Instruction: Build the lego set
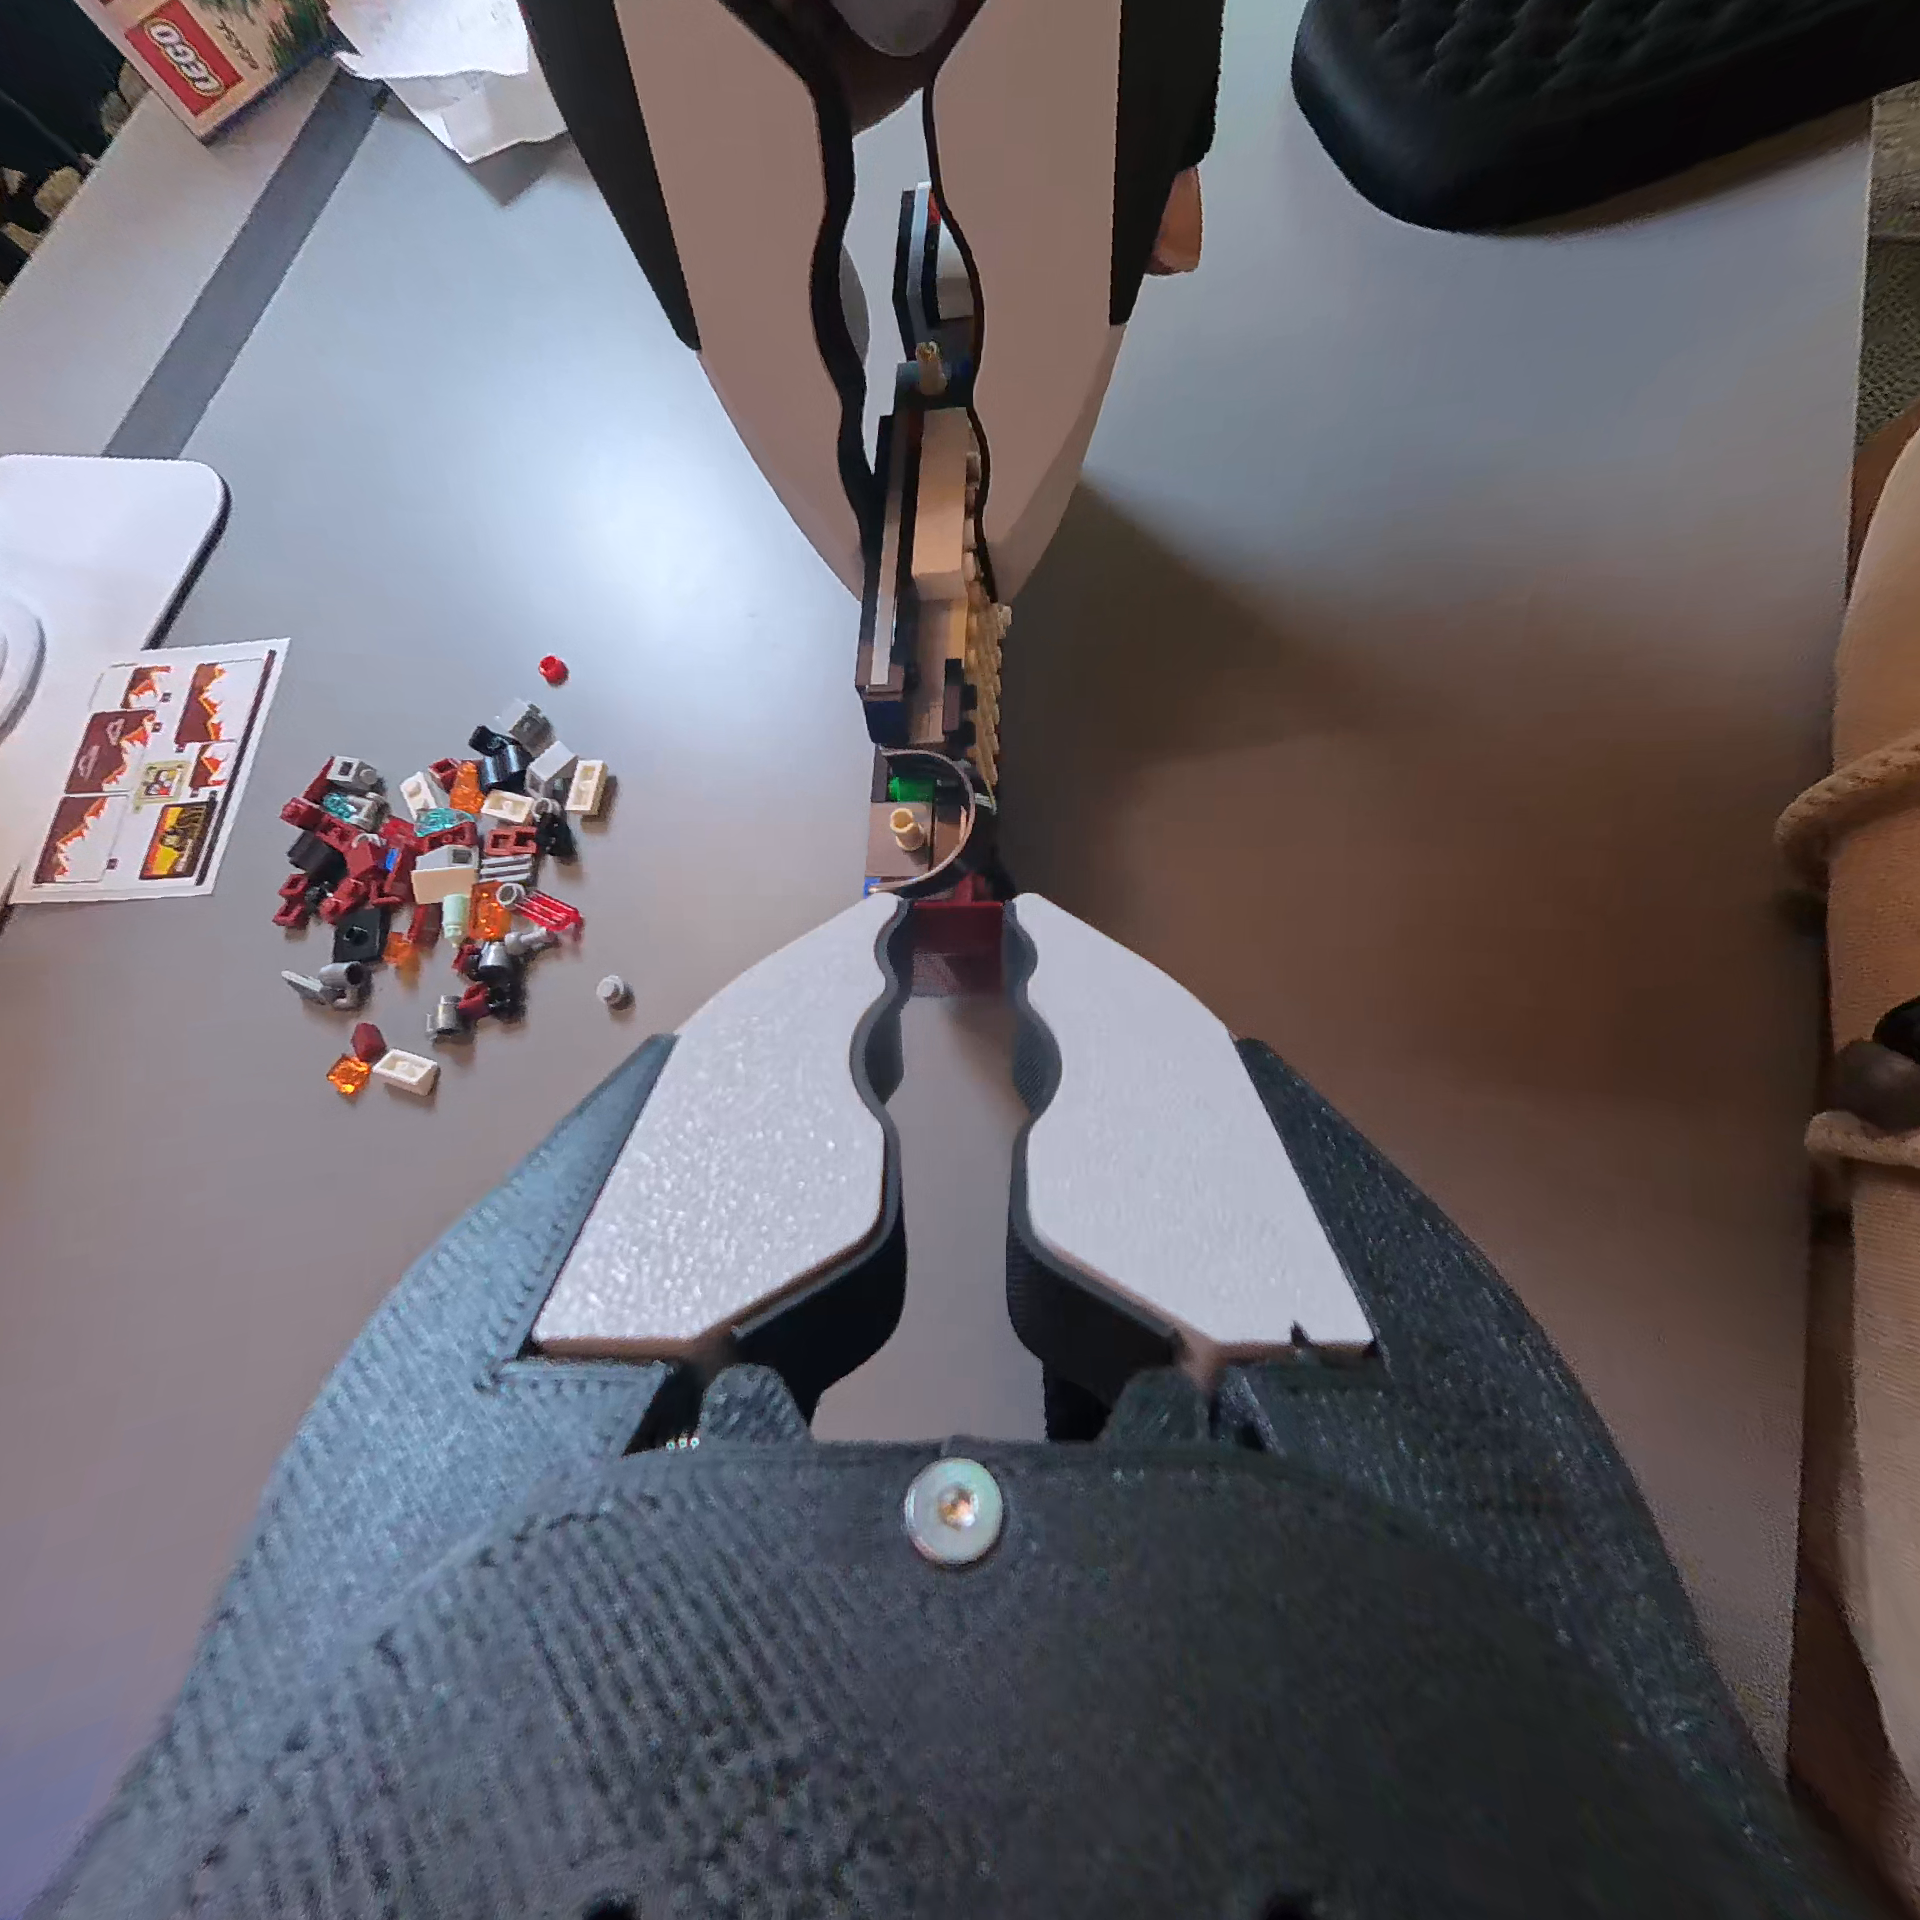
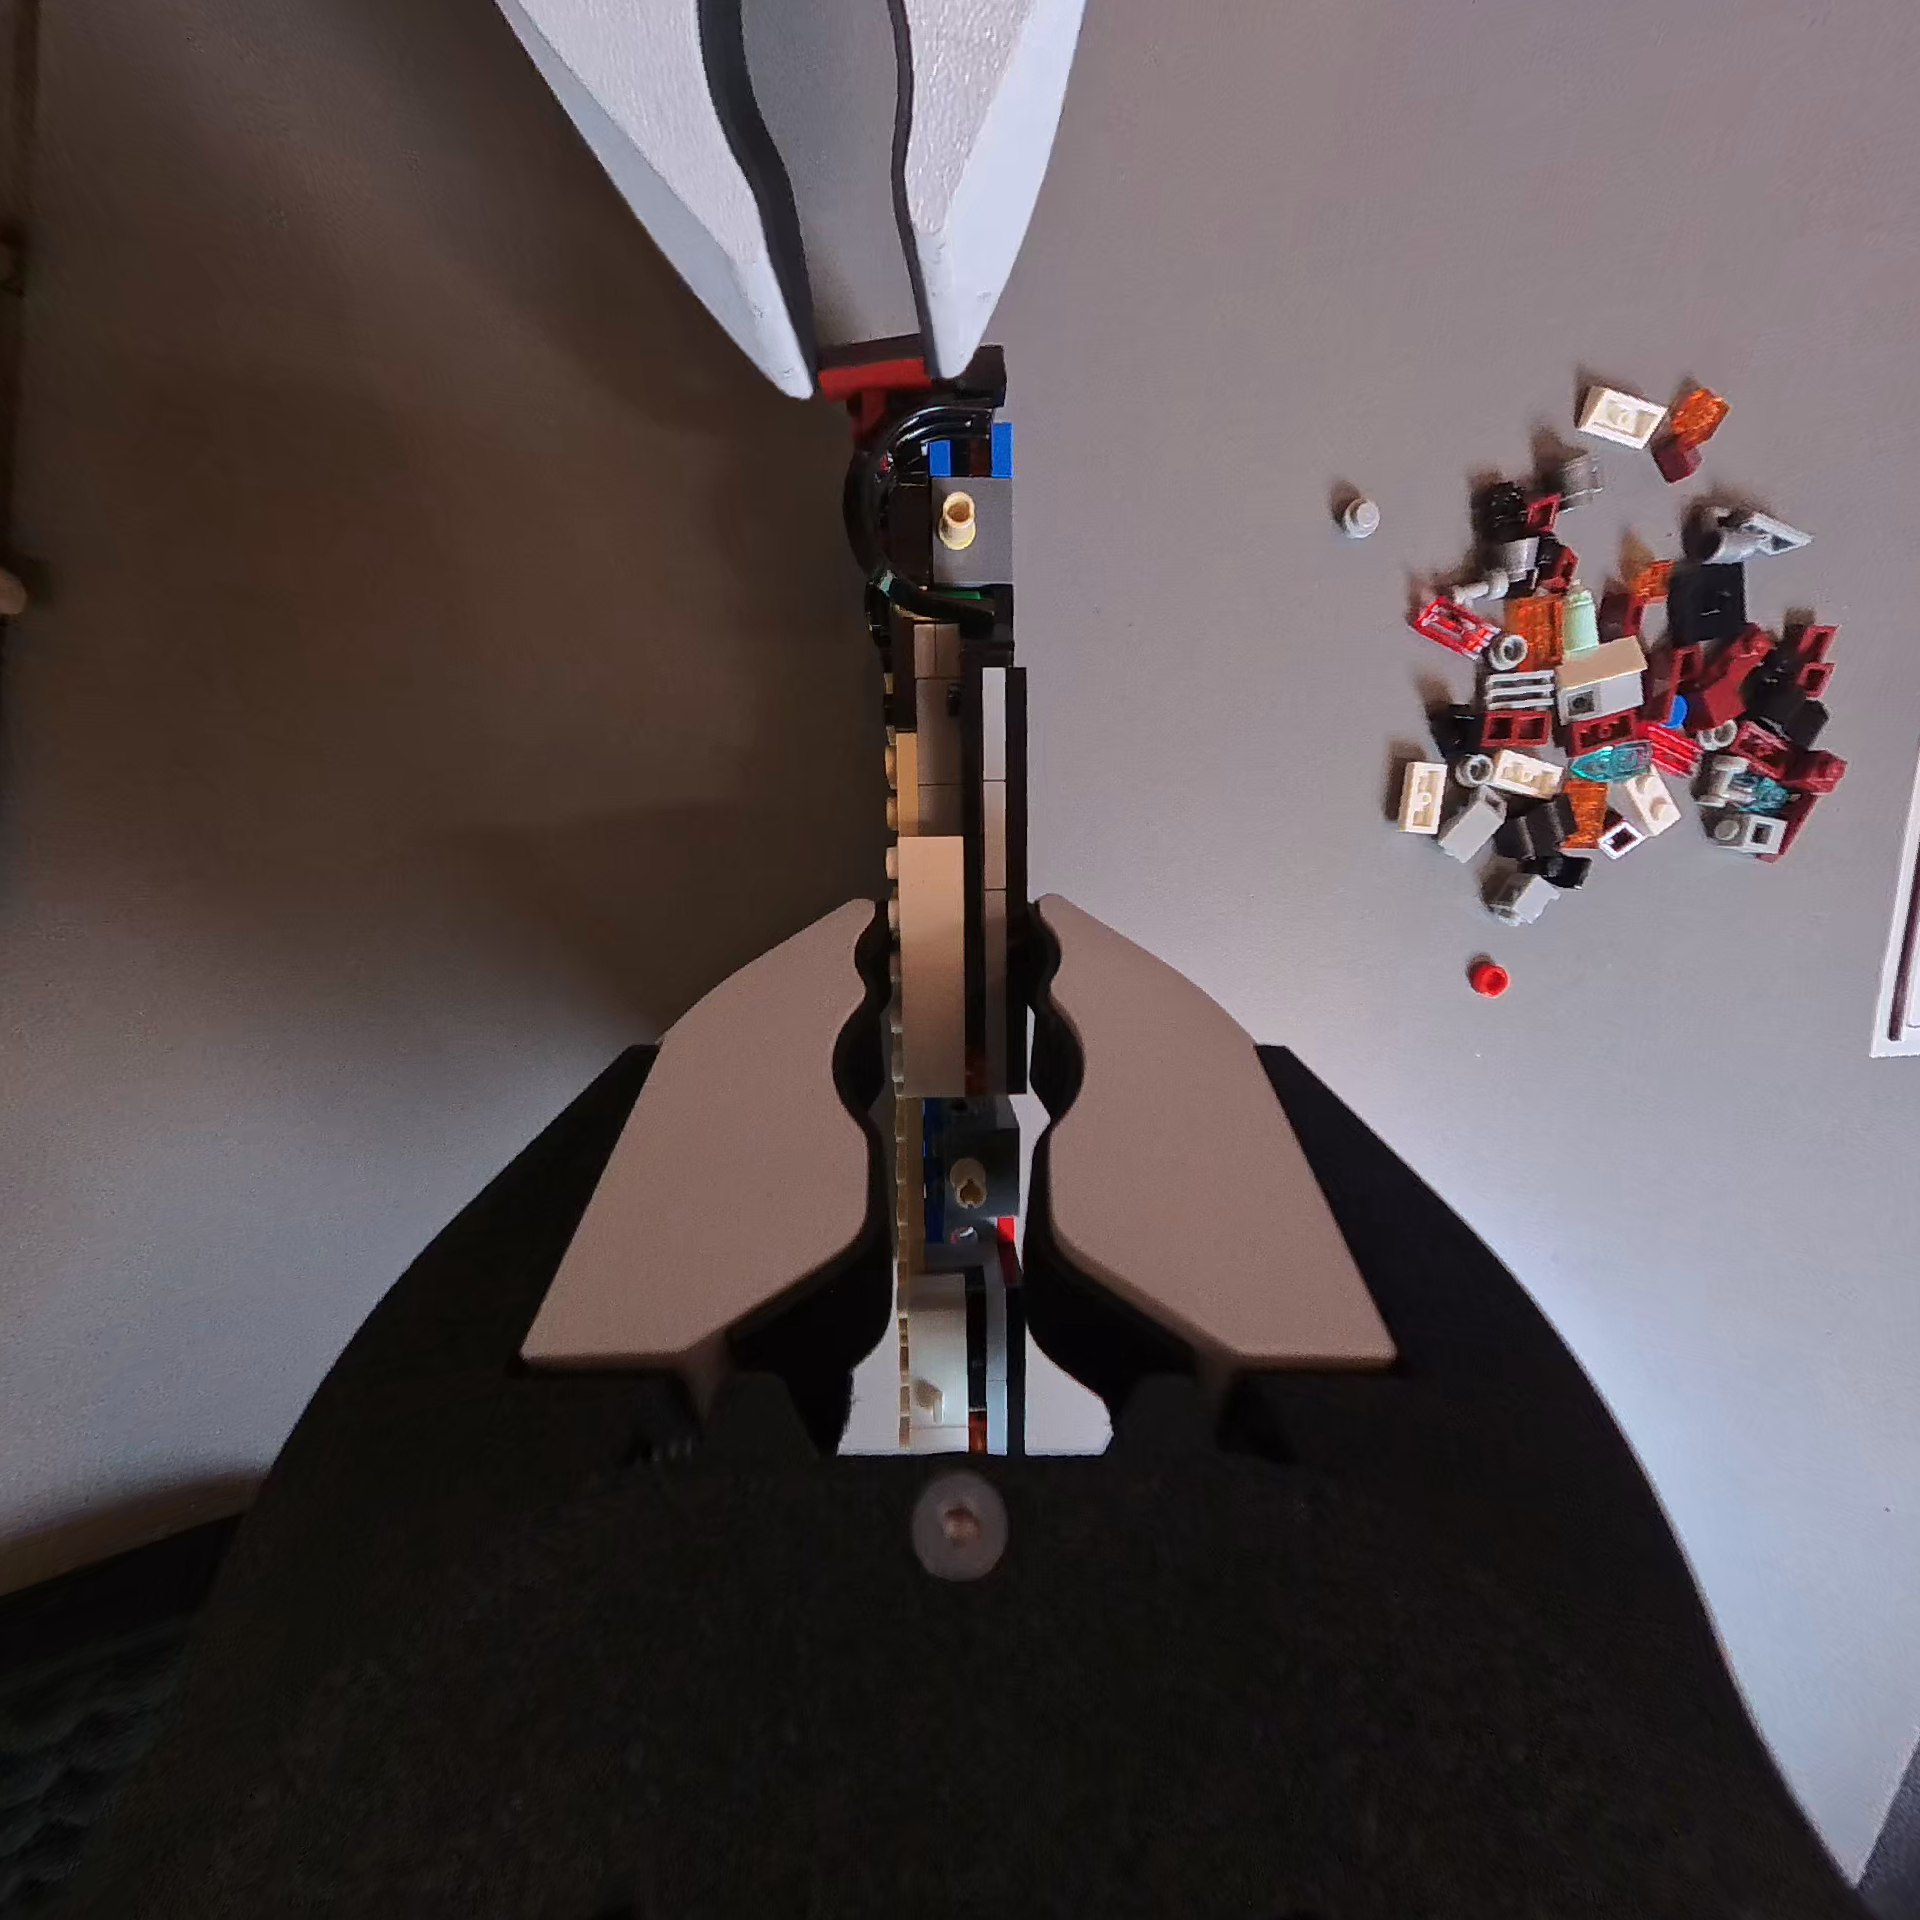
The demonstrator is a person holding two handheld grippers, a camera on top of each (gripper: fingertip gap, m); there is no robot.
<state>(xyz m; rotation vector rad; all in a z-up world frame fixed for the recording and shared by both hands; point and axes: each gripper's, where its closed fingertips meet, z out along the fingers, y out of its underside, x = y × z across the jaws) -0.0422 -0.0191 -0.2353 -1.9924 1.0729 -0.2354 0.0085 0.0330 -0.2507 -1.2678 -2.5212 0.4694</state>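
A long, thin brick model (image 2: 951,831), black, tan and white with blue bits and one curved black hose at one end, is held edge-up above the grey table (image 1: 1351,623). The right gripper (image 2: 956,914) is clamped on its tan-and-black middle, pads pressing both faces. The left gripper (image 1: 956,914) pinches a dark red brick (image 1: 956,951) at the hose end. One pile of loose bricks (image 1: 447,862) and one sticker sheet (image 1: 156,774) lie toward the table's edge.
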